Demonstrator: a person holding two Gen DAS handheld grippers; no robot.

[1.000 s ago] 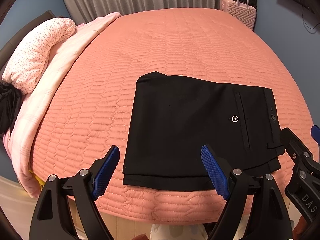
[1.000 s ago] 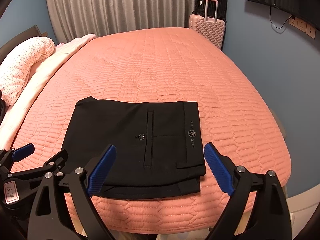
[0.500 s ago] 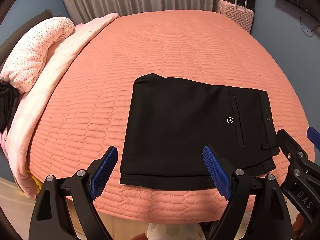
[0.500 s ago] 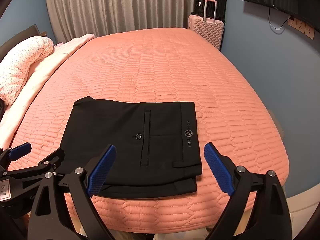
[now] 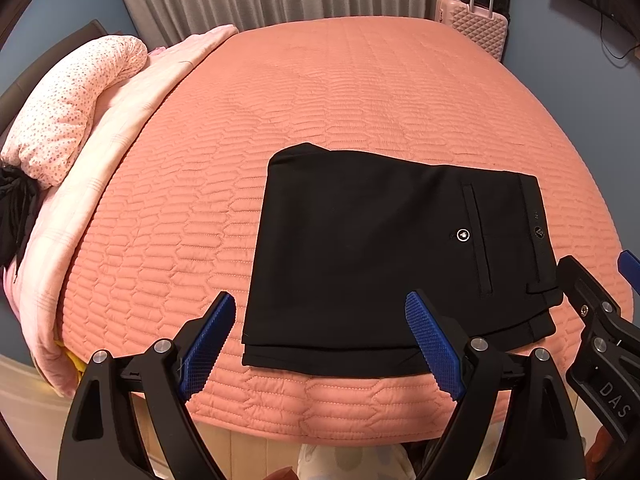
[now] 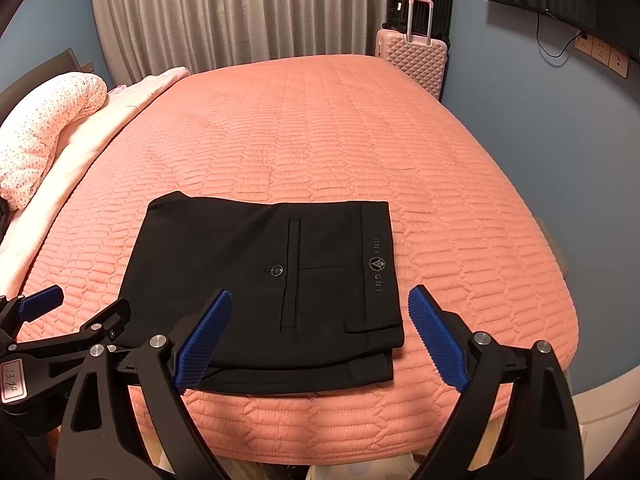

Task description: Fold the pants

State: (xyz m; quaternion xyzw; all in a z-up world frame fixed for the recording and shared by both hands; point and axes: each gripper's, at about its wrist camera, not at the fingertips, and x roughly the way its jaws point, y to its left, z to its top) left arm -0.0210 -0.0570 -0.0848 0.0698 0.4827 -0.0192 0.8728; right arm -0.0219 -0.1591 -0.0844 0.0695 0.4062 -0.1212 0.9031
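Both tools have drawn back slightly from the pants (image 5: 384, 256), which lie unmoved. The left tool (image 5: 320, 348) and right tool (image 6: 320, 340) hang spread and empty. The cloth looks soft, light and limp; grip the layered hem nearest the bed (image 6: 320, 128) edge.

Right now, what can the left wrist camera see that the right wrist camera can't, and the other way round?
Only the left wrist view shows a yellow thing tucked under the pale pink blanket at the bed's edge.

Only the right wrist view shows white wall sockets and the lettering on the waistband.

Both show the folded black pants lying flat on the quilted salmon bedspread, the pink hard-shell suitcase, and both open grippers, left gripper and right gripper, holding nothing.
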